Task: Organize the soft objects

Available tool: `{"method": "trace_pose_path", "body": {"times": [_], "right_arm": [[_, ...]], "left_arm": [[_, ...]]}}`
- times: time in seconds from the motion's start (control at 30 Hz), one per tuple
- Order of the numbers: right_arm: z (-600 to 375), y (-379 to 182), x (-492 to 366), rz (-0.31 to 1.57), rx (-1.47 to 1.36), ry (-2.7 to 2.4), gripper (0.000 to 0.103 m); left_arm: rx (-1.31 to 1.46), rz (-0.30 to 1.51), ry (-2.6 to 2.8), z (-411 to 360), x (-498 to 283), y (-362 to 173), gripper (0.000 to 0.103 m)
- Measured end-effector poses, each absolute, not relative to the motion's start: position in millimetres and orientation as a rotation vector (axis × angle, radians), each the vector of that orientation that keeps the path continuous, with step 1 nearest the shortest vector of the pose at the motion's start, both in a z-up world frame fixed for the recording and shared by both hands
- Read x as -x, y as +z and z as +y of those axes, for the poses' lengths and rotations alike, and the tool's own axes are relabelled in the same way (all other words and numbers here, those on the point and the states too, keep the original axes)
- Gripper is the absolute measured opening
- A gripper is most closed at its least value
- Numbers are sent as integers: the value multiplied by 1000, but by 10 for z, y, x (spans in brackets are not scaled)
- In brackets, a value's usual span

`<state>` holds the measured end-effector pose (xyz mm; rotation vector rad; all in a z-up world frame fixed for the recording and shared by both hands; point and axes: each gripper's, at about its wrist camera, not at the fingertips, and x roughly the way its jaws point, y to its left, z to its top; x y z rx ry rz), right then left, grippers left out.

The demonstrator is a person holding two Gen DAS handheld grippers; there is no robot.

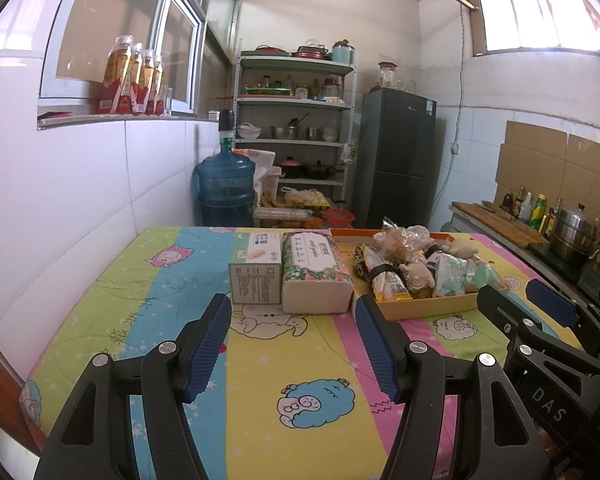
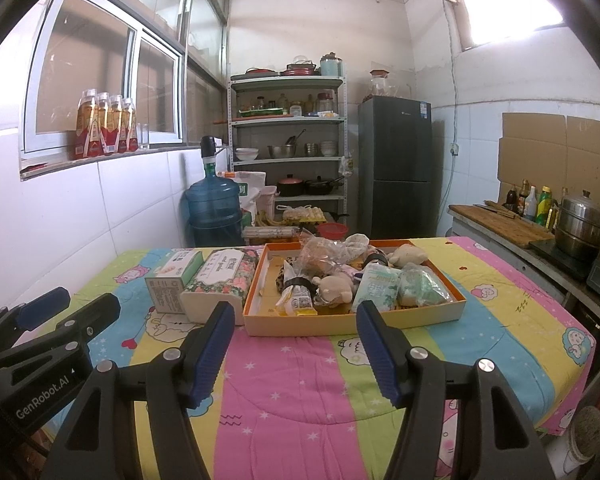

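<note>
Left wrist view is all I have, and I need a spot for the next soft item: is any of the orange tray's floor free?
Observer: Yes. The right wrist view shows the left strip of the orange tray bare, beside the yellow snack pack.
Operator: Is my right gripper carrying anything?
Observer: No. The right gripper is open with nothing between its fingers, in front of the tray's near wall.
Operator: How close is the tissue pack to the tray?
Observer: The floral tissue pack lies close along the tray's left wall. I cannot tell whether they touch.
</note>
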<state>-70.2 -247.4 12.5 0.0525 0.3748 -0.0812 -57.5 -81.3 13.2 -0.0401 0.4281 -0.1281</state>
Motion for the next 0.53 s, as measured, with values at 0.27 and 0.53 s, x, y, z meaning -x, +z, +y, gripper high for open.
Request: {"method": "trace_pose_path", "body": {"times": [0.27, 0.53], "right_arm": [[-2434, 112, 715, 377, -54, -78, 63], [-2411, 108, 728, 372, -53, -72, 63]], "left_arm": [[43, 429, -129, -822, 600, 52, 66], [49, 420, -126, -797, 635, 78, 66]]}}
